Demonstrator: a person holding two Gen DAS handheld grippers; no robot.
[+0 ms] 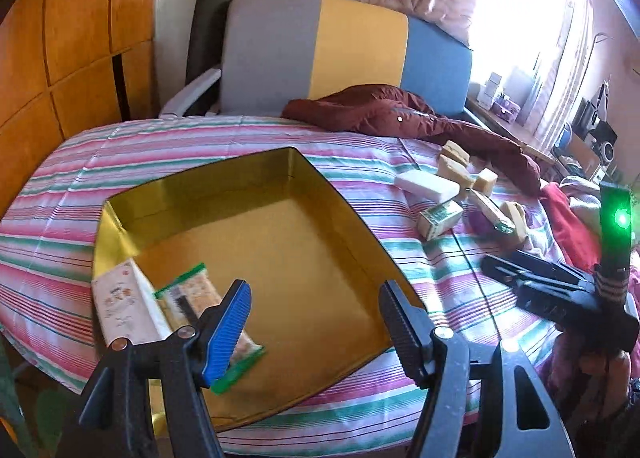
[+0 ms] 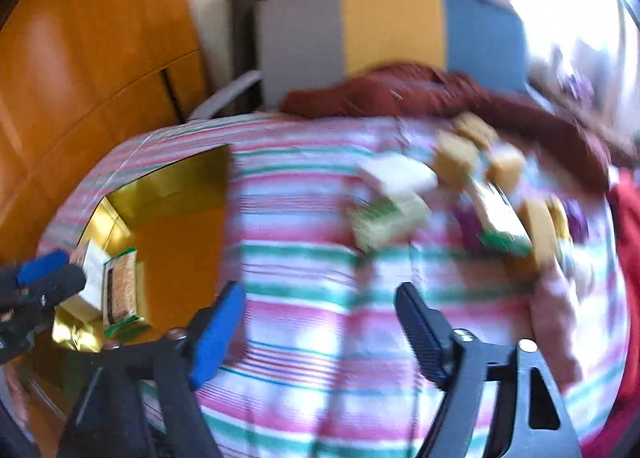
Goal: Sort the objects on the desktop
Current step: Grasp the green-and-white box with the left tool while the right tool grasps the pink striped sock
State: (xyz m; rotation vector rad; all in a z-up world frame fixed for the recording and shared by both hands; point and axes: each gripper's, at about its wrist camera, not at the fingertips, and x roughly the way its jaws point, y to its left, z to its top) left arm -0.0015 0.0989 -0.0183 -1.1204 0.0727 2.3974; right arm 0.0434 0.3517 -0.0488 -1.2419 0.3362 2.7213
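Two items, a carton [image 1: 120,306] and a green-edged packet [image 1: 208,310], lie in my gold tin [image 1: 240,194]. Both grippers, left [image 1: 316,322] and right [image 2: 320,334], hang apart and empty. Next I judge: reach for the pile [image 2: 460,194], starting with the green-printed box [image 2: 384,222].

The right wrist view is motion-blurred: the packets [image 2: 448,202] on the bed [image 2: 320,282] smear together, their print unreadable. In the tin [image 1: 240,178], the left tongs' blue finger [image 1: 226,332] covers part of a green-edged packet [image 1: 192,298].
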